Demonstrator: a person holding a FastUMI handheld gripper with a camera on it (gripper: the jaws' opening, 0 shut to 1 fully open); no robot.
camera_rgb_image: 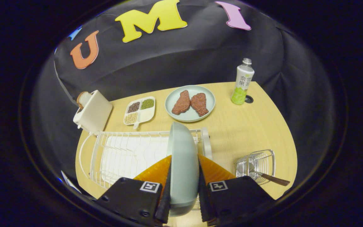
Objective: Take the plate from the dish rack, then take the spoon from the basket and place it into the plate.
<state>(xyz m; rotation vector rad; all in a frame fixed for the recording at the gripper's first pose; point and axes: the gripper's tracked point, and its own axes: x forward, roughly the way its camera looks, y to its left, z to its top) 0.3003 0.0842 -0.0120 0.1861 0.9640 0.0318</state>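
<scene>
A pale green plate (183,164) stands on edge between my two fingers, over the right end of the white wire dish rack (128,154). My gripper (184,176) is shut on the plate, with an orange finger (156,171) pressed against each face. I cannot tell whether the plate still rests in the rack's slots. To the right of my fingers a small wire basket (257,164) sits on the table. It holds the spoon (271,178), whose brown handle sticks out toward the table's right edge.
Beyond the rack on the wooden table (241,126) lie a second pale plate with two pieces of meat (190,103), a divided dish of grains (140,110), a cream toaster (93,112) and a green drink bottle (242,83).
</scene>
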